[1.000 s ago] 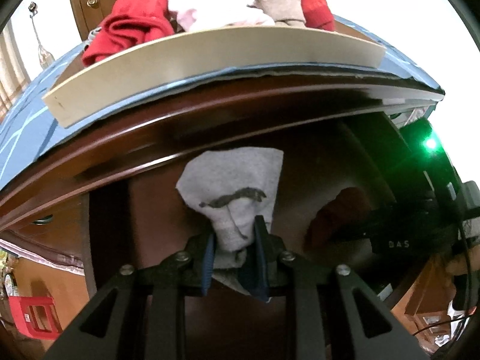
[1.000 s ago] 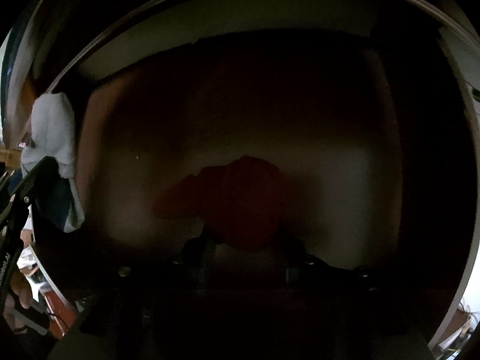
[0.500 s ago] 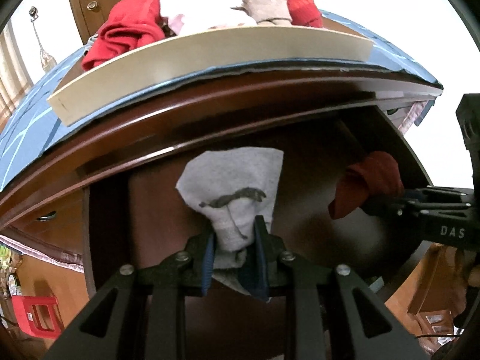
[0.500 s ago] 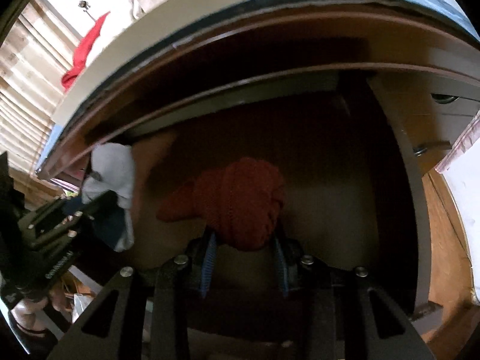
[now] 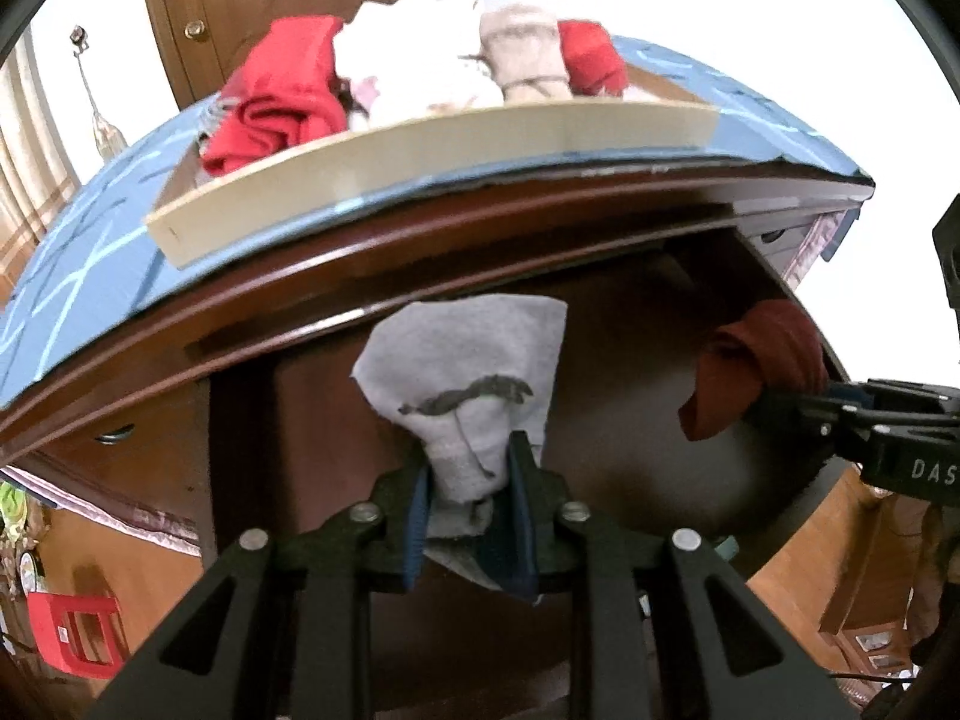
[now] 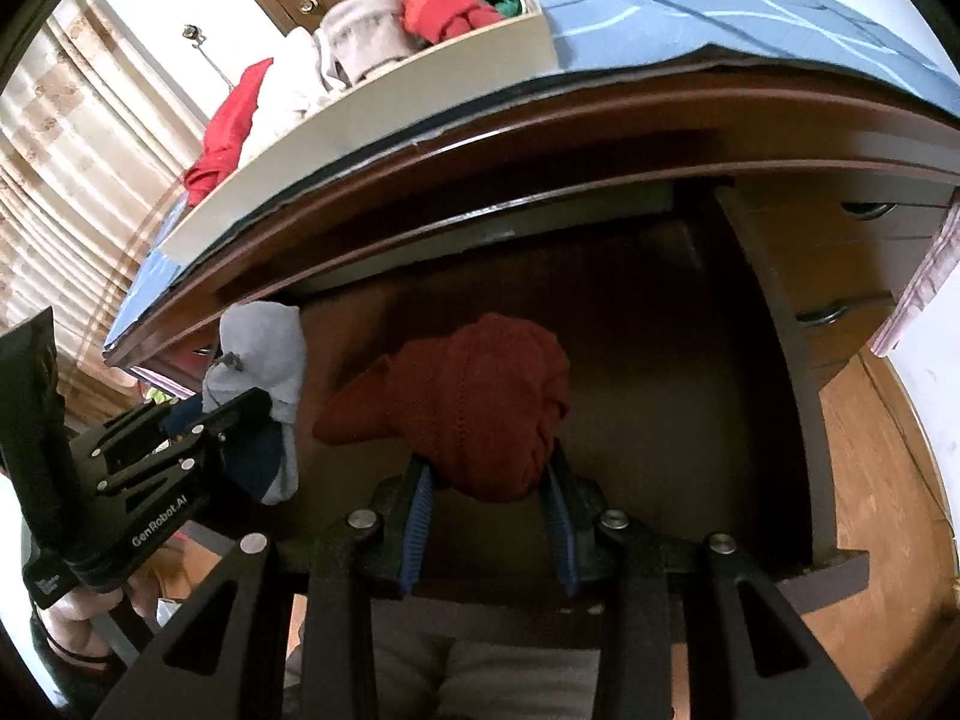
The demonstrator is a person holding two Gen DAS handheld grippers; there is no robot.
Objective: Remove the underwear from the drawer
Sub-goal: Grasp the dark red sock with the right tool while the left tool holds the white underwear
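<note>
I have both tongs loaded over the open drawer [image 6: 798,420]. The left gripper [image 5: 469,483] is pinching a grey piece of underwear [image 5: 474,372] low on its bunched end, so most of the cloth stands up above the pads in front of the dresser's front edge. The right gripper [image 6: 487,483] is clamped on a dark red piece of underwear [image 6: 474,402], a thick wad that keeps its pads set fairly wide. Both pieces hang in the air above the drawer floor, the red one nearer the drawer's right wall, the grey one nearer its left.

To finish this lift well, I judge I should keep both grips firm and raise each piece clear of the overhanging top edge before swinging it towards the beige tray [image 5: 432,147] of folded clothes on the blue cloth [image 5: 78,252]. The grey piece looks loosely held by a narrow fold, so a slow, steady move suits it; a snag on the wooden lip could pull it free.

Writing: the left tool's body reads "GenRobot.AI" in the right wrist view, and the right tool shows "DAS", cut off at the frame edge, in the left wrist view.
</note>
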